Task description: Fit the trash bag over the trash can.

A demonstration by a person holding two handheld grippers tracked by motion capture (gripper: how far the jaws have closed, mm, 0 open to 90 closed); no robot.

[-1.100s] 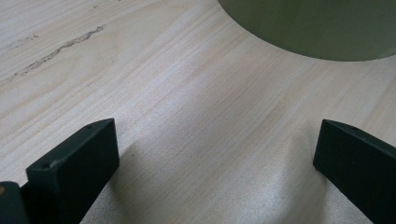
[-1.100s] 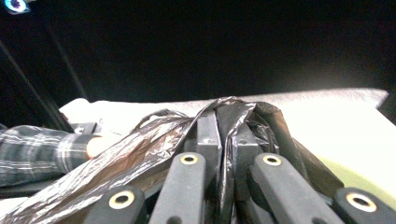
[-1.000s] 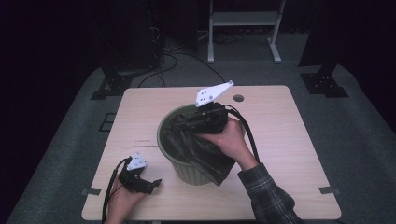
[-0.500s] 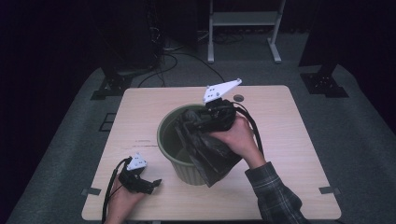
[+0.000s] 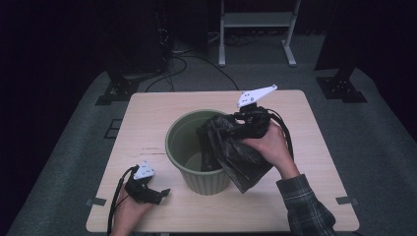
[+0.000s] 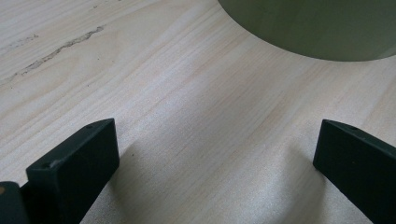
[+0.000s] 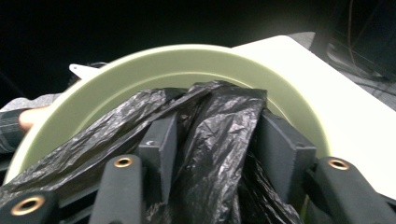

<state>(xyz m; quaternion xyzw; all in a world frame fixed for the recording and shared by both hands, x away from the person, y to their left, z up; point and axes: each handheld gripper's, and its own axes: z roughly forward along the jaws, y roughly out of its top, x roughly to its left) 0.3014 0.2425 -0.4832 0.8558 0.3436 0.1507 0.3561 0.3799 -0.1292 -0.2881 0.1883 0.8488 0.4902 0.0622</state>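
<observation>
Our right gripper (image 5: 231, 129) has just been opening its jaws, now about half apart, with the crinkled black plastic bag (image 5: 236, 152) loose between them, draped over the round green bin's (image 5: 184, 164) rim. We should spread the film evenly around it. Our left gripper (image 5: 156, 194) rests wide open, empty, on the pale wooden table (image 5: 305, 123).

Setting: a lab or recording studio, not a home. A light wooden tabletop (image 5: 162, 113) stands alone on grey carpet (image 5: 74, 147). Surroundings kept dark, black drapes or panels all round. Black stand feet (image 5: 115, 91) sit off the tabletop's far left corner, and another (image 5: 341, 87) off the far right. Cables (image 5: 187, 61) trail across the floor beyond the far edge, beside a white metal frame (image 5: 255, 22).
</observation>
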